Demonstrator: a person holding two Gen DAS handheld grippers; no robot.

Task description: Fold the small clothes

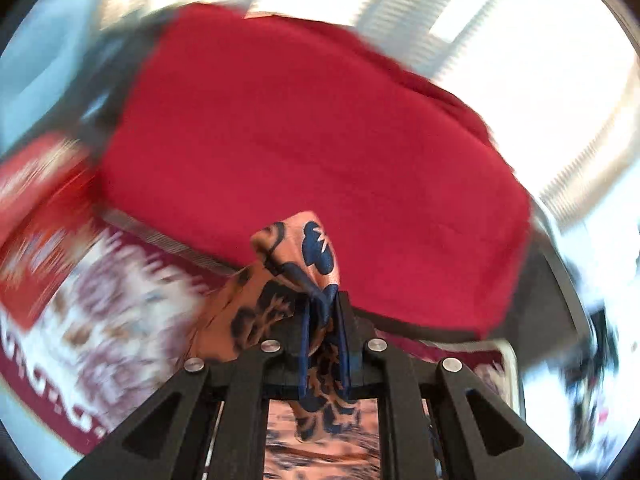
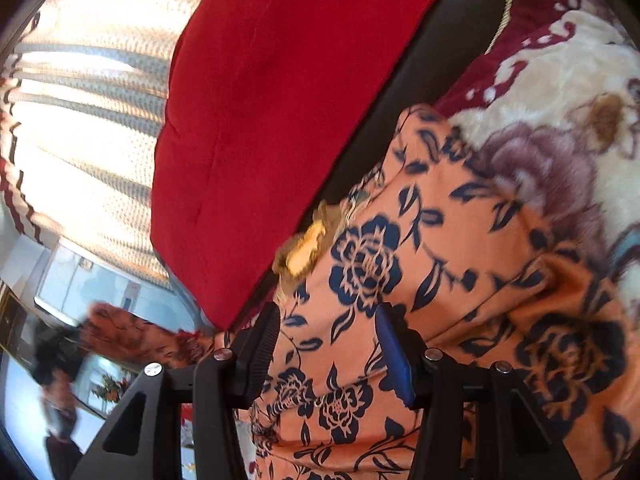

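Observation:
The small garment [image 1: 308, 248] is orange cloth printed with dark blue flowers. My left gripper [image 1: 326, 308] is shut on a bunched fold of it, which sticks up past the fingertips in front of a red cushion [image 1: 300, 140]; this view is blurred by motion. In the right wrist view the garment [image 2: 460, 240] spreads wide over a floral blanket [image 2: 580, 80]. A gold ornament [image 2: 304, 248] sits at its edge. My right gripper [image 2: 326, 344] stands open just over the cloth, which shows flat and unpinched in the gap between its fingers.
The red cushion [image 2: 280, 100] leans on a dark seat [image 2: 420, 100] behind the garment. A maroon and cream blanket [image 1: 120, 300] covers the surface. Bright striped curtains [image 2: 80, 140] hang at the left. A blurred stretch of orange cloth [image 2: 128, 336] trails left of the right gripper.

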